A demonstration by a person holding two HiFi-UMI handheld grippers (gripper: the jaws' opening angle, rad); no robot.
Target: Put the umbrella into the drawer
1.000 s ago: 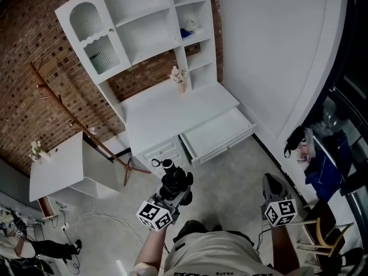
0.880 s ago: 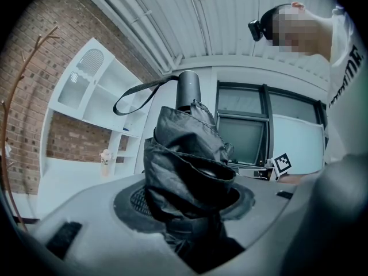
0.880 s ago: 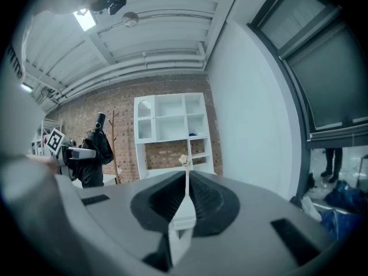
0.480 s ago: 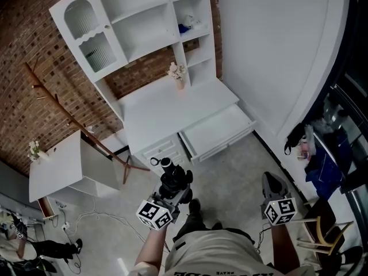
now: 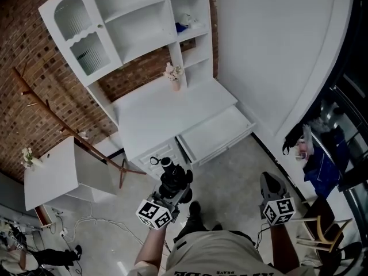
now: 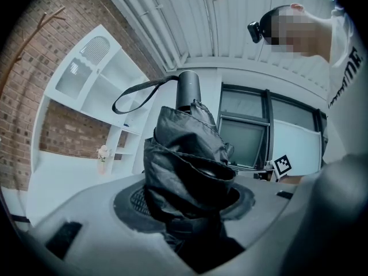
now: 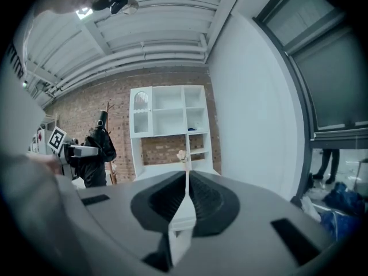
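A folded black umbrella (image 5: pixel 172 179) with a wrist strap stands upright in my left gripper (image 5: pixel 174 191), whose jaws are shut on its fabric. In the left gripper view the umbrella (image 6: pixel 187 164) fills the middle, handle end up, gripped between the jaws of that gripper (image 6: pixel 187 214). My right gripper (image 5: pixel 269 181) is shut with nothing in it, its jaws touching (image 7: pixel 187 174); the right gripper view also shows the umbrella (image 7: pixel 98 149) at the left. Ahead, the white desk (image 5: pixel 164 111) has its wide drawer (image 5: pixel 215 132) pulled open, with nothing in it.
A white hutch (image 5: pixel 132 27) with shelves sits on the desk, with a small flower vase (image 5: pixel 172 76). A wooden coat stand (image 5: pixel 63 128) and a white side table (image 5: pixel 49 174) are at the left. A chair (image 5: pixel 322 234) and bags (image 5: pixel 322 171) are at the right. Cables (image 5: pixel 109 226) lie on the floor.
I have stepped toward the desk, and a foot now shows below the grippers. Both grippers came forward with me. The umbrella stays gripped in the left one.
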